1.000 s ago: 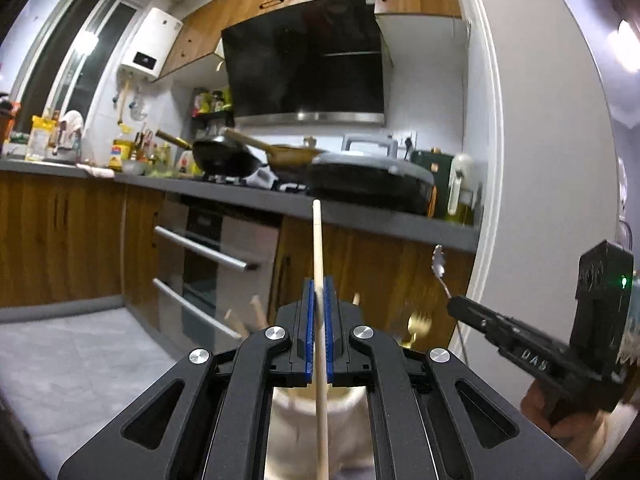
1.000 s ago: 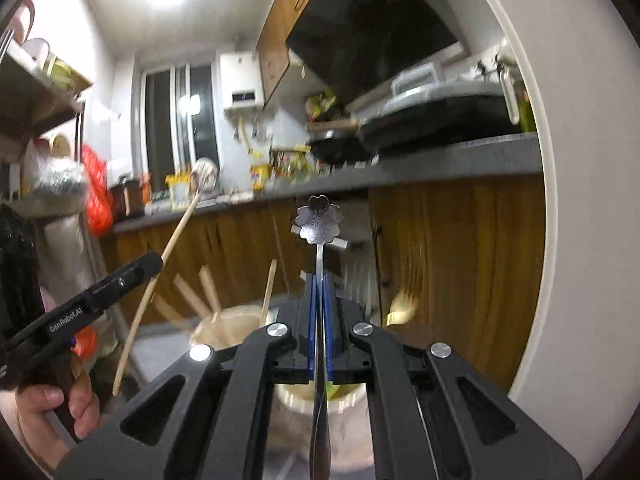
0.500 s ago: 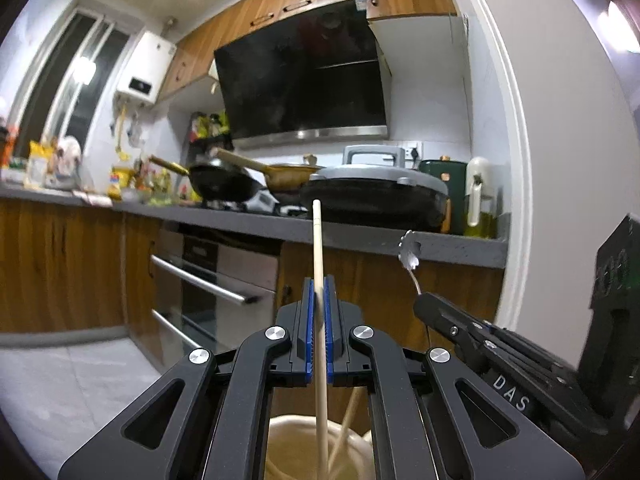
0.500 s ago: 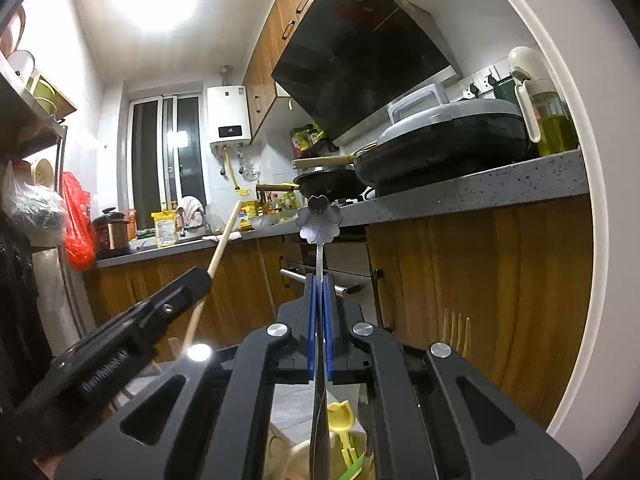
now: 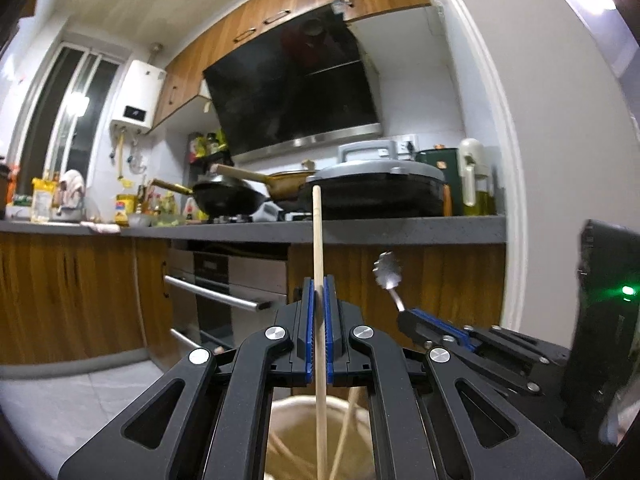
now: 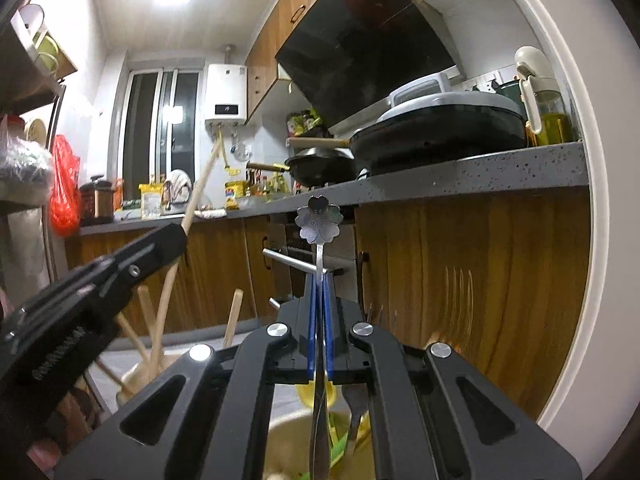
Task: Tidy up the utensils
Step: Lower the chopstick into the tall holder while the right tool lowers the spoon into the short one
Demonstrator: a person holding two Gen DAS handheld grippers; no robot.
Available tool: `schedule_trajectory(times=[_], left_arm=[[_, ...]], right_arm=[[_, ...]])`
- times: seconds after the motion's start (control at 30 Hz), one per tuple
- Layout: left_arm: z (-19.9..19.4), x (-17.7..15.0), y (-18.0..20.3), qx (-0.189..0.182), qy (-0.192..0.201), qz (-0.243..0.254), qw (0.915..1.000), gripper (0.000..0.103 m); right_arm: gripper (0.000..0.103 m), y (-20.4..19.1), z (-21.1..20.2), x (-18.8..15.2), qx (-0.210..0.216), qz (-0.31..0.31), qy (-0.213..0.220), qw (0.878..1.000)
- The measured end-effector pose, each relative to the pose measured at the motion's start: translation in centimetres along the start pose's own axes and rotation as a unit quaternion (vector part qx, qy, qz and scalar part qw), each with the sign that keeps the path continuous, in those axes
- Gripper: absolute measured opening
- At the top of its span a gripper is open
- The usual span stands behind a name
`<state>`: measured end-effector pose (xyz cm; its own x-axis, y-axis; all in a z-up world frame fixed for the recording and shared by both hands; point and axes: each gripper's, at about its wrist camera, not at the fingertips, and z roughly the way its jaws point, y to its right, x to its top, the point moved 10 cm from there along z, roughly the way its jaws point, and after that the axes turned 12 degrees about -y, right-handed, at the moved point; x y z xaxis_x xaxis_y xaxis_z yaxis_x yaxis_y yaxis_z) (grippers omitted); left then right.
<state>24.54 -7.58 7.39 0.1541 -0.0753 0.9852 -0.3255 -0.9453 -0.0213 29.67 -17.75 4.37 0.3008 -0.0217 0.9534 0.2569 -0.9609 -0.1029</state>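
Note:
My left gripper point(image 5: 318, 284) is shut on a wooden chopstick point(image 5: 317, 240) that stands upright; its lower end reaches into a cream holder point(image 5: 308, 404) holding other chopsticks. My right gripper point(image 6: 319, 280) is shut on a metal spoon point(image 6: 318, 222) with a flower-shaped handle end pointing up, over a second holder point(image 6: 288, 428) with green and yellow utensils. The right gripper also shows in the left wrist view point(image 5: 408, 316), just right of the left one. The left gripper point(image 6: 176, 236) shows in the right wrist view at the left.
A grey kitchen counter point(image 5: 360, 230) runs across ahead with pans point(image 5: 228, 196) and a lidded griddle point(image 5: 376, 188). Below it are wooden cabinets and an oven point(image 5: 228, 288) with bar handles. A white door frame point(image 5: 508, 200) stands to the right. Wooden utensils point(image 6: 152, 336) stand in the left holder.
Both grippers have dropped lower toward the holders, keeping their hold. The view has tilted upward; the holders now sit directly beneath the jaws.

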Motion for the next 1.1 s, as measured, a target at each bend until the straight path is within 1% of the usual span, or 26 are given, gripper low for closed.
schedule_trajectory(times=[0.13, 0.17, 0.27, 0.4, 0.53, 0.6, 0.7, 0.9, 1.03, 1.1], left_arm=[[-1.2, -1.1, 0.6, -0.008, -0.022, 0.024, 0.9995, 0.005], [-1.4, -1.5, 0.5, -0.011, -0.032, 0.023, 0.9992, 0.005], [-2.2, -2.4, 0.2, -0.022, -0.044, 0.014, 0.9987, 0.005], [-3.3, -2.8, 0.2, -0.026, -0.04, 0.017, 0.9987, 0.005], [-4.1, -3.2, 0.7, -0.033, -0.041, 0.025, 0.9983, 0.005], [-4.3, -3.6, 0.8, -0.035, -0.045, 0.029, 0.998, 0.005], [-4.3, -4.1, 1.1, -0.04, -0.056, 0.031, 0.9972, 0.005], [-4.2, -5.3, 1.1, -0.039, -0.073, 0.031, 0.9961, 0.005], [-3.2, -6.0, 0.3, -0.046, -0.097, 0.003, 0.9942, 0.005], [-3.0, -6.3, 0.1, -0.048, -0.103, -0.005, 0.9935, 0.005]], right_arm=[[0.003, 0.3, -1.4, -0.7, 0.014, 0.003, -0.017, 1.0], [0.003, 0.5, -1.8, -0.8, 0.018, 0.006, -0.019, 1.0], [0.003, 1.2, -2.6, -1.3, 0.031, 0.021, -0.027, 0.999], [0.003, 2.4, -3.2, -2.2, 0.05, 0.049, -0.041, 0.997], [0.003, 2.7, -3.7, -3.1, 0.056, 0.051, -0.047, 0.996], [0.003, 2.6, -4.0, -3.0, 0.058, 0.051, -0.041, 0.996], [0.003, 2.2, -4.4, -2.9, 0.058, 0.04, -0.031, 0.997], [0.003, 0.6, -3.9, -3.9, 0.061, 0.001, -0.052, 0.997], [0.003, -0.1, -2.7, -5.2, 0.074, -0.006, -0.089, 0.993], [0.003, -0.1, -2.1, -5.7, 0.073, -0.009, -0.103, 0.992]])
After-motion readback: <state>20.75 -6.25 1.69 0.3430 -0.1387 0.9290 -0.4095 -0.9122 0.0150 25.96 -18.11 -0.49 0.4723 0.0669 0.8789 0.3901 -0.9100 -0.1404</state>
